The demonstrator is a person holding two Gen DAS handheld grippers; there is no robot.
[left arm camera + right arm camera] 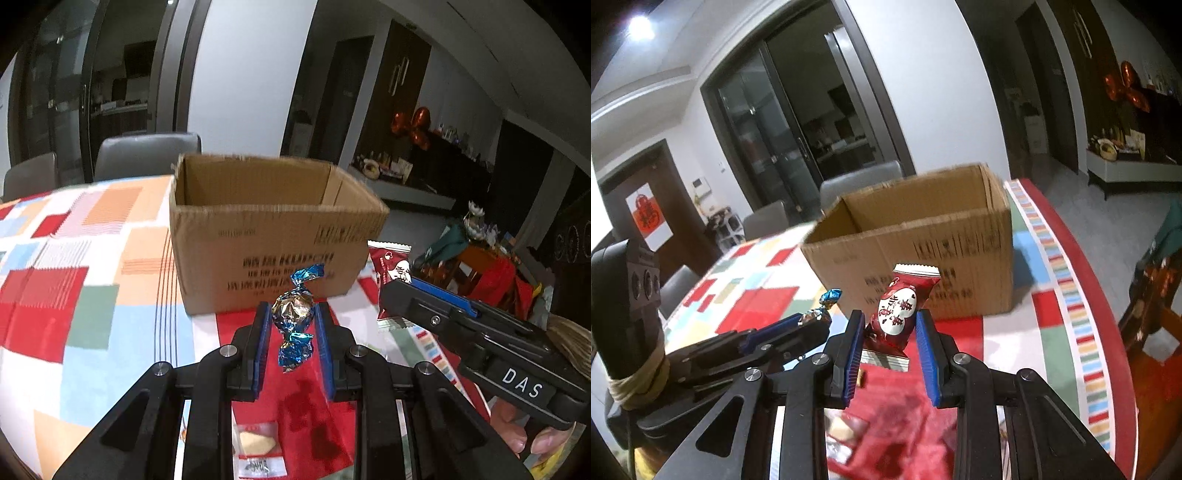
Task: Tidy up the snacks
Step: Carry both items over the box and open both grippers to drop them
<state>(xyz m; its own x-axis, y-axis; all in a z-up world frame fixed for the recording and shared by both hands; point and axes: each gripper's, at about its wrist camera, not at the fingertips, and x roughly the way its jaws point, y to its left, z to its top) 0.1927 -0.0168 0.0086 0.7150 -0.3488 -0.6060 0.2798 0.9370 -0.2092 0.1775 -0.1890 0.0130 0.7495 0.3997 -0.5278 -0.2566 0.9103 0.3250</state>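
Observation:
My left gripper (292, 314) is shut on a blue and gold foil candy (293, 314) and holds it above the table, just in front of an open cardboard box (273, 236). My right gripper (891, 319) is shut on a red snack packet (901, 314), also raised in front of the box (923, 258). In the left wrist view the right gripper (391, 291) shows at the right with the red packet (389, 269). In the right wrist view the left gripper (812, 319) shows at the left holding the candy (822, 306).
The table wears a patchwork cloth (74, 258) in red, blue and orange. A clear packet with a pale biscuit (256, 443) lies below the left gripper. Grey chairs (147, 151) stand behind the table. The table's right edge (1108, 332) drops off to the floor.

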